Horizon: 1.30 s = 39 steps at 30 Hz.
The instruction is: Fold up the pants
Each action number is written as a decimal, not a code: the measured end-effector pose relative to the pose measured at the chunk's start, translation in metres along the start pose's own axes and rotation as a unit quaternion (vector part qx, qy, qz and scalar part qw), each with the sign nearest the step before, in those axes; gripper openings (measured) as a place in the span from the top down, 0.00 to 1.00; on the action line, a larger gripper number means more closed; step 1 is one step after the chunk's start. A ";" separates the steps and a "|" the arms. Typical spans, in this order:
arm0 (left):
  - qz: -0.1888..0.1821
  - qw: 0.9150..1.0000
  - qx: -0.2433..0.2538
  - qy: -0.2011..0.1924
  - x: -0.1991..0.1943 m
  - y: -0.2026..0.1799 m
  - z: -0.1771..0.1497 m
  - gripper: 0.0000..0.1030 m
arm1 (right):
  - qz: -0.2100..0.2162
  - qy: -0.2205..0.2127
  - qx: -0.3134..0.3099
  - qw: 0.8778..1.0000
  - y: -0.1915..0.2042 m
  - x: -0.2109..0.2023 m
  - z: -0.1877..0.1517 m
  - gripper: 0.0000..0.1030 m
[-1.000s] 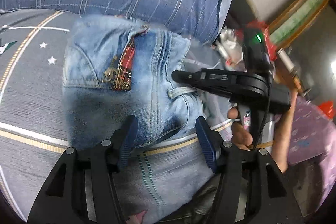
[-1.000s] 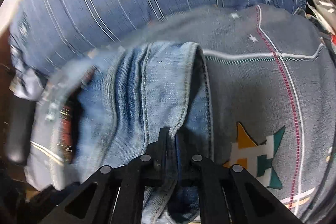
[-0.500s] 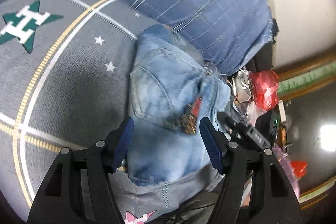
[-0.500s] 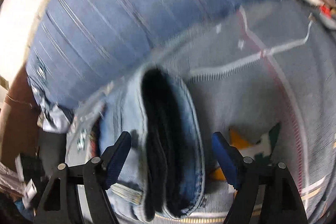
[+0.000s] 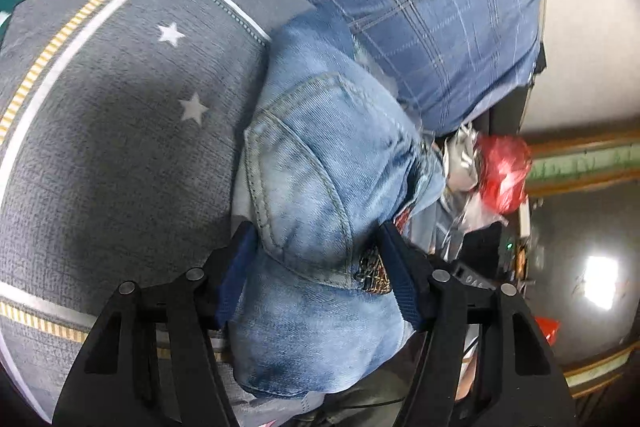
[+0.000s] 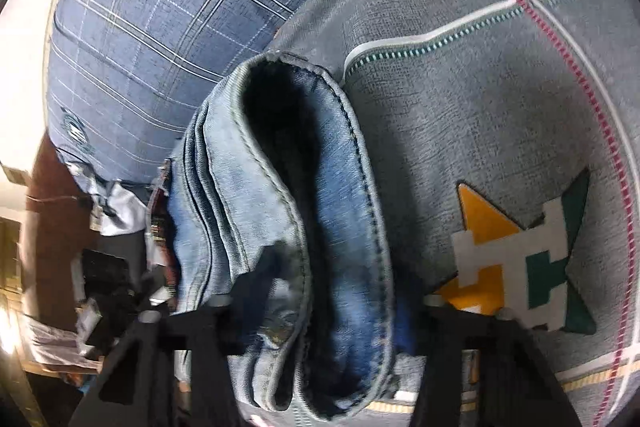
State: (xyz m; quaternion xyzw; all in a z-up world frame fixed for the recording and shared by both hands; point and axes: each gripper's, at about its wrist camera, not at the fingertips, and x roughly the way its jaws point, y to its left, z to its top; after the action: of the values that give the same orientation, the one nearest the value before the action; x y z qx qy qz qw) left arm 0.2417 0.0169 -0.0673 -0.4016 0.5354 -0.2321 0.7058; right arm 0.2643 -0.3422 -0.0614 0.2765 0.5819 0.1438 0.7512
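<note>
The light blue jeans [image 5: 320, 195] lie folded in a thick bundle on a grey bedspread [image 5: 120, 147], against a blue plaid pillow [image 5: 420, 7]. In the left wrist view a back pocket faces up. My left gripper [image 5: 316, 239] is open, with a jaw on each side of the bundle's near end. In the right wrist view the jeans [image 6: 288, 219] show their stacked folded edges and a dark gap between the layers. My right gripper [image 6: 320, 311] is open, and its jaws straddle the near end of the bundle.
The bedspread [image 6: 500, 107] has stars, stripes and an orange-green emblem [image 6: 524, 259]. The plaid pillow [image 6: 180, 7] is behind the jeans. Beyond the bed edge lies clutter with a red bag [image 5: 504, 175] and silver wrappers.
My right gripper has opened and let go of the jeans' edge. The folded bundle now rests on the bed, and both grippers have moved in around its ends.
</note>
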 end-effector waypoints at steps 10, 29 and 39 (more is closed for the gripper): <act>0.023 0.999 0.029 -0.030 -0.005 -0.017 -0.010 0.77 | -0.038 -0.012 -0.061 0.997 0.032 0.006 -0.007 0.74; 0.025 0.987 0.035 -0.157 -0.132 -0.012 -0.015 0.82 | 0.057 -0.065 -0.195 0.977 0.134 0.000 -0.032 0.81; 0.069 0.976 0.047 -0.200 -0.172 -0.003 0.020 0.82 | 0.104 -0.056 -0.222 0.968 0.199 0.028 -0.009 0.81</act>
State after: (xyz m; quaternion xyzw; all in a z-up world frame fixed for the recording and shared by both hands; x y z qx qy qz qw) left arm 0.2065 0.1518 0.0353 -0.3681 0.3983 -0.1233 0.8310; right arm 0.2842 -0.1647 0.0305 0.1691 0.4602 0.3311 0.8062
